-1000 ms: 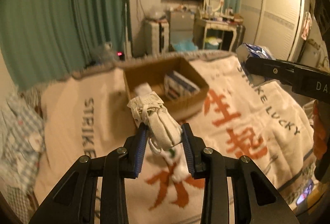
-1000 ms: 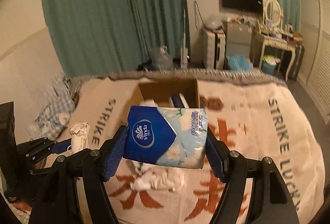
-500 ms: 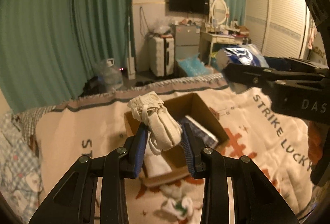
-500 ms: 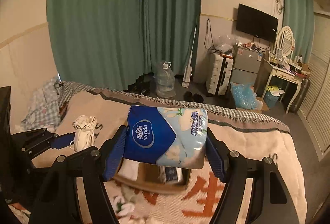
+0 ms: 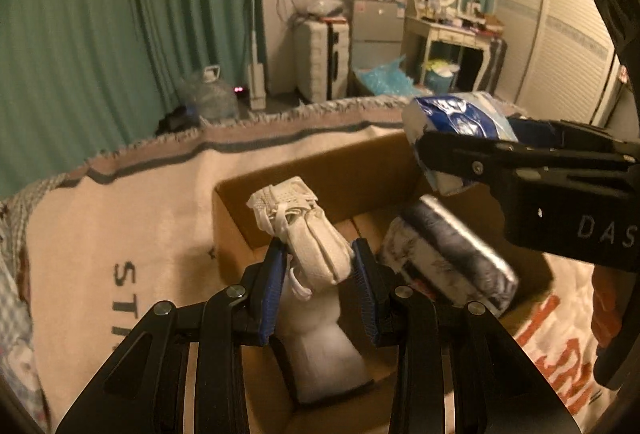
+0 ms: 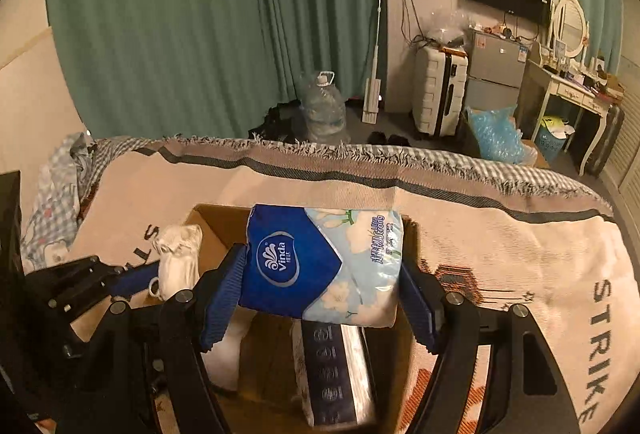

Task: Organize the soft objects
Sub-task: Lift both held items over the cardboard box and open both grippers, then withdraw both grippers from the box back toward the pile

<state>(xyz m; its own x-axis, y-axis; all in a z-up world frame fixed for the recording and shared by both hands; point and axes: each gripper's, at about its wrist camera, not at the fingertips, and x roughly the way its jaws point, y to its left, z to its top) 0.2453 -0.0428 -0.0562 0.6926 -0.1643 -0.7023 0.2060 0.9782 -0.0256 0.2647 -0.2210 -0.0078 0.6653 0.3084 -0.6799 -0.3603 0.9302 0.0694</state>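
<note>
My left gripper (image 5: 318, 254) is shut on a white rolled sock (image 5: 312, 234) and holds it over the open cardboard box (image 5: 320, 170) on the bed. My right gripper (image 6: 322, 274) is shut on a blue Vinda tissue pack (image 6: 320, 266), also above the box (image 6: 212, 222). The tissue pack shows at right in the left wrist view (image 5: 460, 122), and the sock at left in the right wrist view (image 6: 176, 258). Inside the box lie a white cloth item (image 5: 324, 354) and a dark tissue pack (image 5: 448, 258).
The box sits on a cream blanket (image 6: 520, 246) with "STRIKE LUCKY" lettering covering the bed. A checked cloth (image 6: 56, 190) lies at the bed's left edge. Beyond the bed are green curtains, a water jug (image 6: 324, 110), a suitcase (image 6: 440, 90) and a dressing table (image 6: 576, 90).
Both grippers have moved forward and down over the box, which now fills the lower view. The sock and the tissue pack stay held.
</note>
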